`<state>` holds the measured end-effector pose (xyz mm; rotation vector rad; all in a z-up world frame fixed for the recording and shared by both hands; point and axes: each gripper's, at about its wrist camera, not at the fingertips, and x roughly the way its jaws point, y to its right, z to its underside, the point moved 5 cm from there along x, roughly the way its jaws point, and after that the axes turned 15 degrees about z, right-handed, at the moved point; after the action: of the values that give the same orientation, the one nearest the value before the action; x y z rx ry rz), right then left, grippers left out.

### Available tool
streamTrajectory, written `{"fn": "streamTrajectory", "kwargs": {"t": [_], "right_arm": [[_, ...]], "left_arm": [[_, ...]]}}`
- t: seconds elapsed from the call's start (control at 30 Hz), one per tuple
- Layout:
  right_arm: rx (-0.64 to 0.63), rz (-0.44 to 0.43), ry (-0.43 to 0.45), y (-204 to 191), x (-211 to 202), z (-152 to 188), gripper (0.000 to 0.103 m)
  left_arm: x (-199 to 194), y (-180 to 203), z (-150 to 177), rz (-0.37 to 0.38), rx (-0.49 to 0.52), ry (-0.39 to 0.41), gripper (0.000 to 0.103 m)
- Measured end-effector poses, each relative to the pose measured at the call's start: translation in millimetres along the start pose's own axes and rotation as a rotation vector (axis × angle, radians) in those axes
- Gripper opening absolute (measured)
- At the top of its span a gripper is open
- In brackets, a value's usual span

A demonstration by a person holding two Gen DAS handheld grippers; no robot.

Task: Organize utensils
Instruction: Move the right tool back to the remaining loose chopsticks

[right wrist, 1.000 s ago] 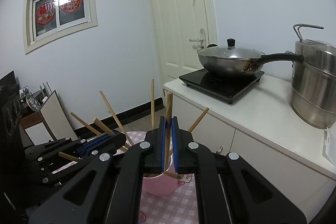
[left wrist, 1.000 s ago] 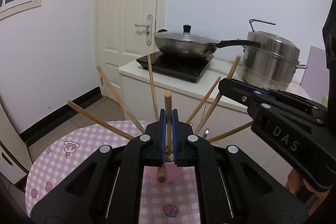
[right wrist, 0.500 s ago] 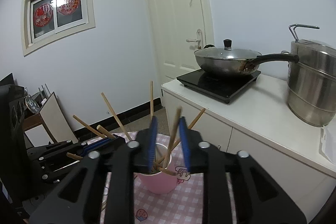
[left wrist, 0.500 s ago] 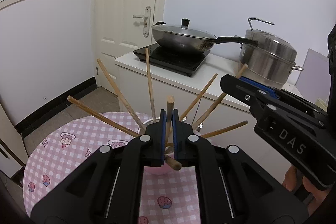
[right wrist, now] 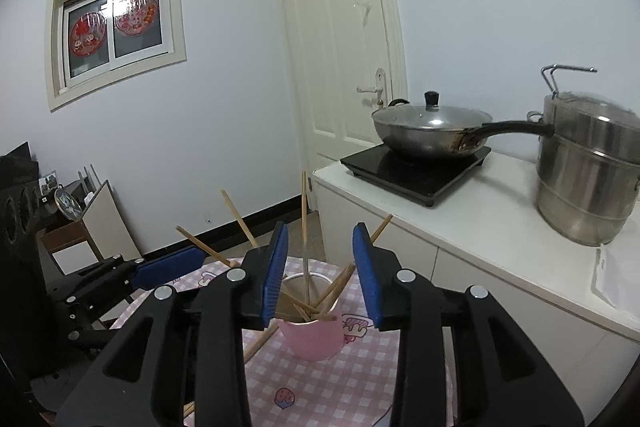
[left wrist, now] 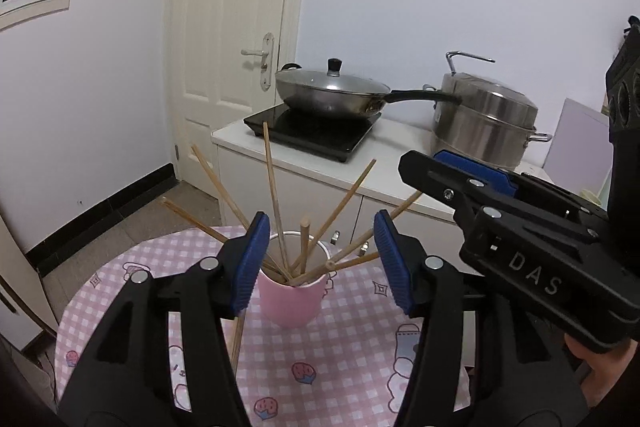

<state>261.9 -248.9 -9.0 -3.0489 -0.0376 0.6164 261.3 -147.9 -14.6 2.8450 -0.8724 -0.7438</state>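
Observation:
A pink cup (left wrist: 289, 301) stands on the pink checked tablecloth (left wrist: 340, 367) and holds several wooden chopsticks (left wrist: 274, 195) that fan out. It also shows in the right wrist view (right wrist: 314, 337) with the chopsticks (right wrist: 305, 227). My left gripper (left wrist: 318, 261) is open and empty, just above and in front of the cup. My right gripper (right wrist: 320, 273) is open and empty too, above the cup; it shows at the right of the left wrist view (left wrist: 472, 183). A loose chopstick (left wrist: 238, 335) lies on the cloth left of the cup.
A white counter (right wrist: 500, 231) stands behind the round table, with a black induction hob (right wrist: 416, 169), a lidded wok (right wrist: 432, 129) and a steel steamer pot (right wrist: 588, 183). A white door (right wrist: 340, 67) and a small side table (right wrist: 72, 239) are at the back.
Both grippers have opened and let go of the chopsticks they held; those now stand in the cup. Both grippers have drawn back a little from the cup.

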Motion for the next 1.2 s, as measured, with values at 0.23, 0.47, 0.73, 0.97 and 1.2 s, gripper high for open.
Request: {"fn": "streamTrajectory", "kwargs": {"t": [0.23, 0.47, 0.73, 0.97, 1.2], "right_arm": [[0.015, -0.002, 0.020, -0.8, -28.1, -1.1, 0.033], [-0.009, -0.028, 0.001, -18.8, -45.7, 21.8, 0.035], [-0.042, -0.091, -0.093, -57.0, -35.5, 73.4, 0.036], [-0.065, -0.115, -0.227, -87.0, -3.0, 123.9, 0.036], [-0.056, -0.114, -0.332, -87.8, 22.7, 156.2, 0.036]], "left_arm": [[-40.5, -2.7, -1.7, -0.028, 0.013, 0.024, 0.059], [-81.1, -21.6, 18.3, -0.070, 0.021, -0.001, 0.065], [-86.6, -63.4, 74.2, -0.104, -0.001, -0.144, 0.067], [-53.2, -104.8, 136.8, -0.055, -0.116, -0.323, 0.067], [-24.4, -129.5, 179.1, -0.035, -0.170, -0.429, 0.066]]}}
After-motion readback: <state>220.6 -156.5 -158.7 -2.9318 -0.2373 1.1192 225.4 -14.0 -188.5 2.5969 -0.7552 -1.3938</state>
